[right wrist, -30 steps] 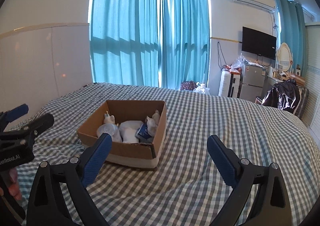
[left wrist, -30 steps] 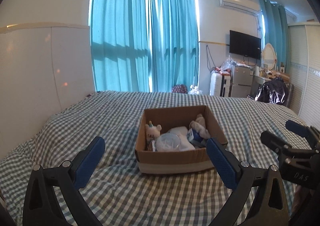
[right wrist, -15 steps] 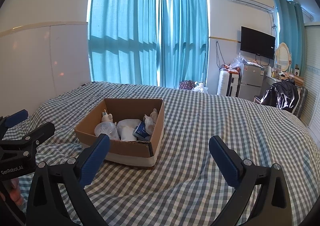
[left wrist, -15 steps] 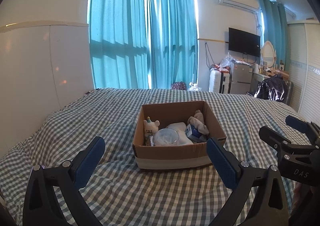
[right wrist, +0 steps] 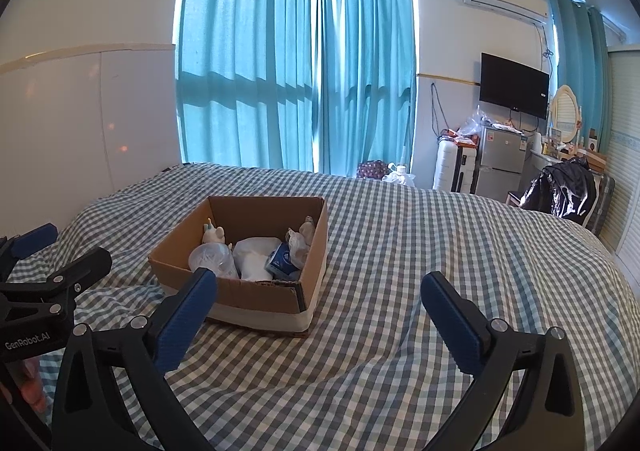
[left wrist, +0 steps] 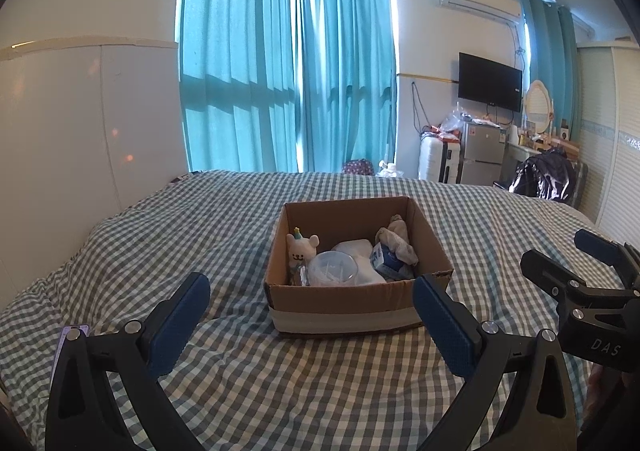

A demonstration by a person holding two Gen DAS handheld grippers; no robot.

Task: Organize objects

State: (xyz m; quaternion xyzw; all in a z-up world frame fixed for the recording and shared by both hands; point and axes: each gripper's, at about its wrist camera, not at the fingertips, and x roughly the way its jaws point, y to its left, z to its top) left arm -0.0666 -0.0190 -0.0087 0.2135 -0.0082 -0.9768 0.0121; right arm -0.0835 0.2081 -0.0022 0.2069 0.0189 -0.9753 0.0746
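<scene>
We hold the left gripper [left wrist: 310,313] low at the bottom of its own view, level above the checked bed [left wrist: 180,235], fingers spread wide with nothing between them. Its blue pads [left wrist: 176,325] frame the cardboard box [left wrist: 344,307], which sits at frame centre on the bed, just beyond the fingertips. Inside the box we see a white plush toy [left wrist: 301,249] at the left, a clear plastic cup [left wrist: 333,269] beside it, and a blue carton [left wrist: 386,257] at the right. In the right wrist view, the box [right wrist: 256,291] lies left of centre. The right gripper [right wrist: 318,313] is likewise level, opened wide and empty, pointing past the box's right corner at bare bedding.
</scene>
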